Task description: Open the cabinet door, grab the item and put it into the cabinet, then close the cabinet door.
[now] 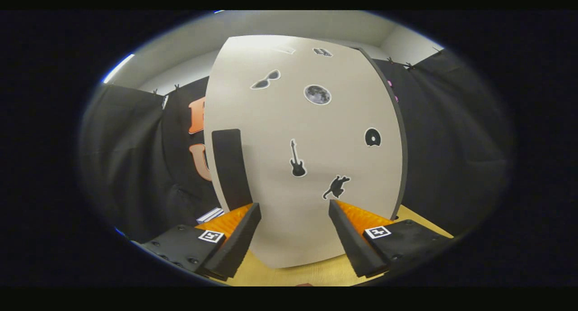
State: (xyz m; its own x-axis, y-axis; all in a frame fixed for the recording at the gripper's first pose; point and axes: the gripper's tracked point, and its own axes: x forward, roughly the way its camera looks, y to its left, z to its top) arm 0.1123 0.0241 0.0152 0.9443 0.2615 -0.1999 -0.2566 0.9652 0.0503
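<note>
Claw spread wide, gripping nothing, over wooden surface. Cabinet door shut, dead ahead. I see its dark handle upright, just beyond left finger (nearer that side). Item not located.

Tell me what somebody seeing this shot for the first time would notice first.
The eye goes first to the pale cabinet door, standing shut just ahead of the open gripper and dotted with dark stickers, a guitar near its middle and a moon higher up. Next comes the tall black handle along the door's edge, right above one finger. The cabinet stands on a wooden tabletop.
</note>
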